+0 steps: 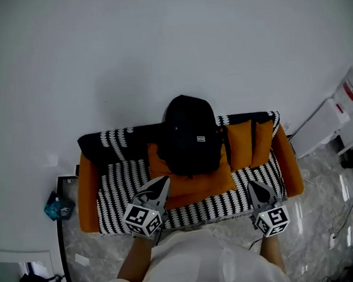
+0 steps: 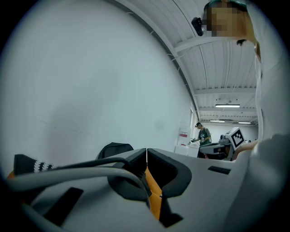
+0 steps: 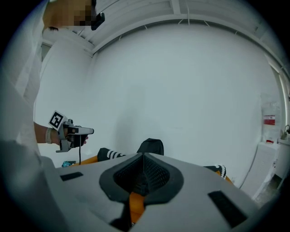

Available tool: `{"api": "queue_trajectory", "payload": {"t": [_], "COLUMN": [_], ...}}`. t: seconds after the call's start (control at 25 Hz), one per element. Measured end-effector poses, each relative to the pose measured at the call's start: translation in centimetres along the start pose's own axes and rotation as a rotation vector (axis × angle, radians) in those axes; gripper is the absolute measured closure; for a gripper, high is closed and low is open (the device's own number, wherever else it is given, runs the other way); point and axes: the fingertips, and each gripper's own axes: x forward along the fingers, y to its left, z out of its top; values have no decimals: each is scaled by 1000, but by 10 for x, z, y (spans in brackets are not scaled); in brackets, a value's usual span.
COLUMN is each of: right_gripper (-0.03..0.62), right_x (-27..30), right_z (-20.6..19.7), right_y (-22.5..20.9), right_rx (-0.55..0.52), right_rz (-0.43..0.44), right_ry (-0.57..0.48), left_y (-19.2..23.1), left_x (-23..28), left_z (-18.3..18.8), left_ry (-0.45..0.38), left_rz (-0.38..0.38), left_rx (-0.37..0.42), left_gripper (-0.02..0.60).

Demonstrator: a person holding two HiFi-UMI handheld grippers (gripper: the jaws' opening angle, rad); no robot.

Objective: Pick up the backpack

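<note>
A black backpack (image 1: pixel 191 134) stands upright on an orange cushion (image 1: pixel 198 181) against the backrest of an orange sofa (image 1: pixel 88 195) draped in a black-and-white patterned throw. Both grippers hover over the sofa's front edge, short of the backpack. My left gripper (image 1: pixel 164 180) is shut and empty, left of the cushion's front corner. My right gripper (image 1: pixel 251 184) is shut and empty, further right. The backpack's top (image 2: pixel 115 148) peeks over the left jaws in the left gripper view, and the backpack (image 3: pixel 151 146) rises just beyond the right jaws in the right gripper view.
Two more orange cushions (image 1: pixel 250 141) lean at the sofa's right end. A small blue object (image 1: pixel 59 206) lies on the floor by the left armrest. White cabinets (image 1: pixel 324 125) stand at the right. A white wall (image 1: pixel 158 48) rises behind the sofa. Another person (image 2: pixel 204 135) stands far off.
</note>
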Motion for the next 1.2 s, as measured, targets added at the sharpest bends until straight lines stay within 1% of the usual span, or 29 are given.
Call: {"api": "queue_trajectory", "payload": {"t": [0.32,0.6,0.76,1.0,1.2], "right_gripper": [574,574,574,574,574], "right_x": [60,90,113,151,184], "right_z": [13,8,5,-3,-5], "right_y": [-3,-15,-24,-30,-45], "right_rx": [2,6,4,-21,-31], "right_rz": [33,60,117,234,278], "right_ry": [-3,23,40,74,86], "left_y": [41,51,47,45,53], "left_x": [34,55,74,100,118], "left_z": [8,9,3,-9,-24], "left_ry": [4,21,48,68,93], "left_rz": [-19,-13,-21,25,79], "left_rx": [0,10,24,25,12], "left_gripper": [557,557,557,557,557]}}
